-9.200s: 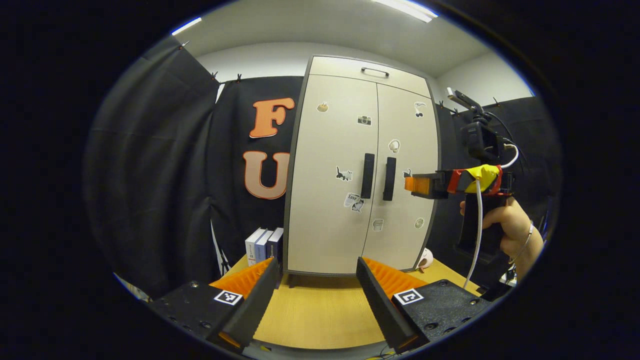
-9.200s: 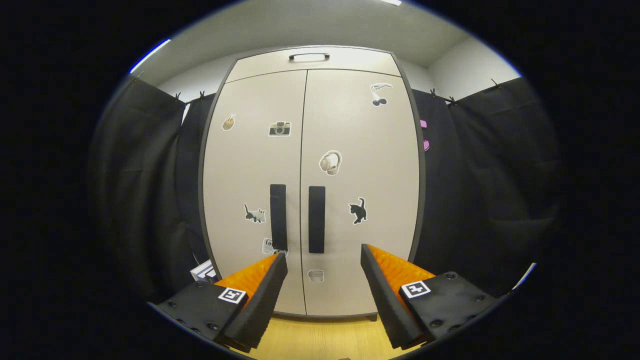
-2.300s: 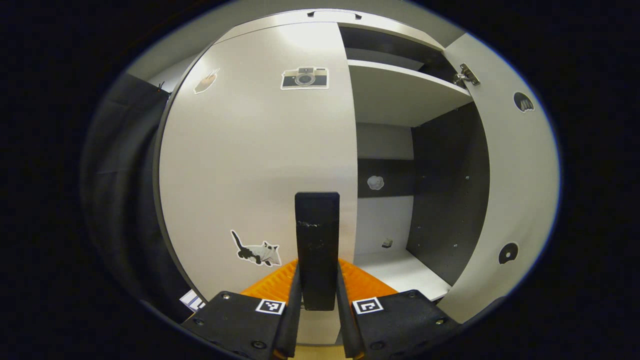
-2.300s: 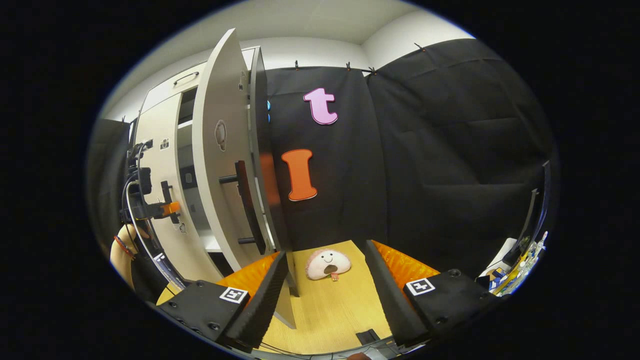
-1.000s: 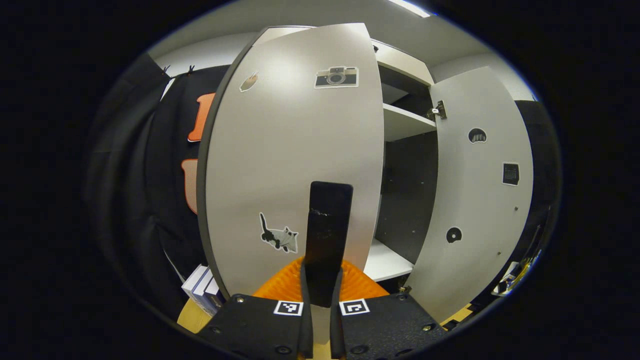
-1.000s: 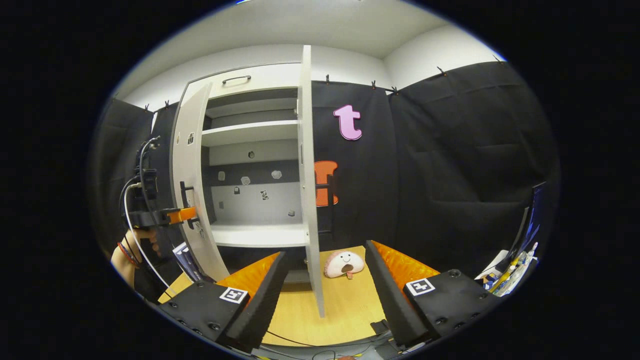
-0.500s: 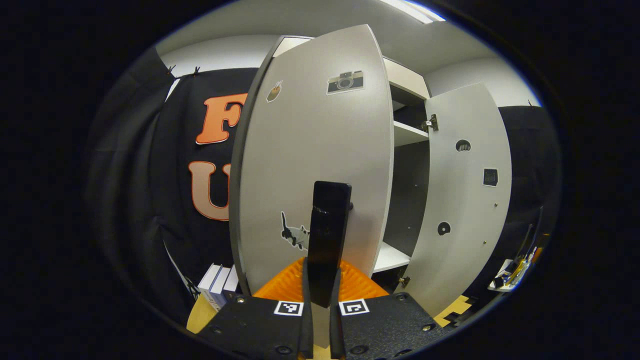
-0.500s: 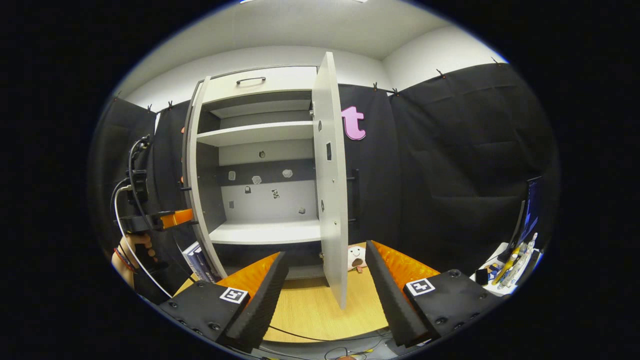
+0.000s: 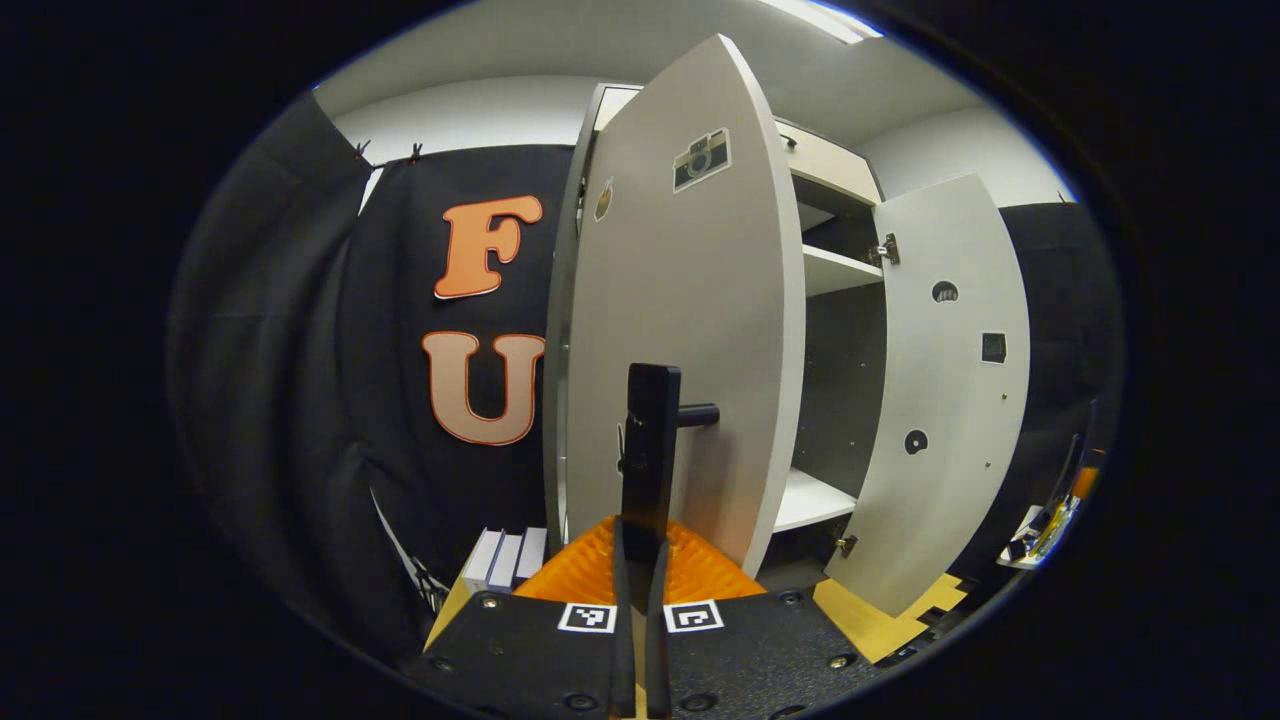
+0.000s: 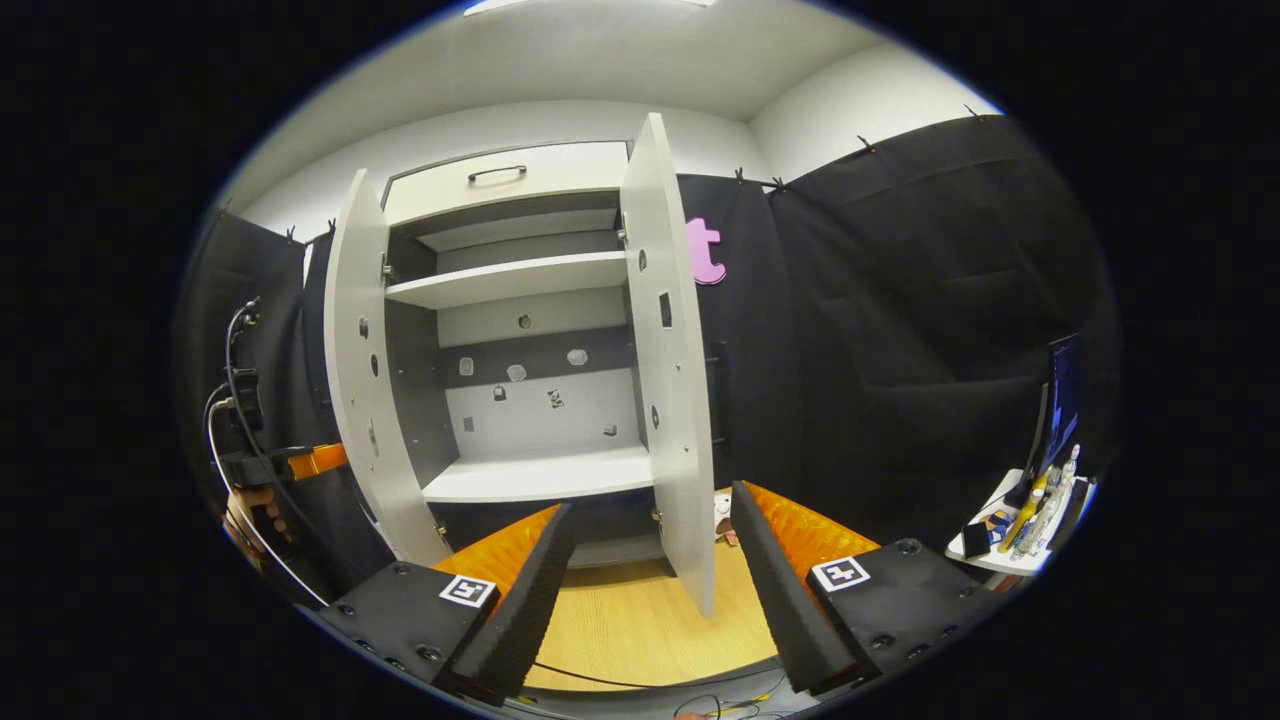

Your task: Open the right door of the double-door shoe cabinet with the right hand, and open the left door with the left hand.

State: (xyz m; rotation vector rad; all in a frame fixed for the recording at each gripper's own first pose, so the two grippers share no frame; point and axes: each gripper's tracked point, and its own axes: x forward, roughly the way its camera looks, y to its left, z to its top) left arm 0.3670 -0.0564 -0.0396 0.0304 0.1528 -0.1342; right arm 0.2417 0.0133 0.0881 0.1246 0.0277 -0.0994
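The shoe cabinet [image 10: 520,330] stands on the wooden table [image 10: 630,625] with both doors swung wide. The left gripper [image 9: 637,560] is clamped on the black handle [image 9: 648,460] of the left door [image 9: 690,330] — both fingers pressing its lower end. The right door [image 10: 668,350] hangs open, free; the right gripper [image 10: 648,560] sits in front of the cabinet, fingers spread wide — holding nothing.

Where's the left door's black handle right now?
In the left gripper view the handle stands upright at bottom centre, clamped between the left gripper's jaws, on the opened left door, with the books low to its left.
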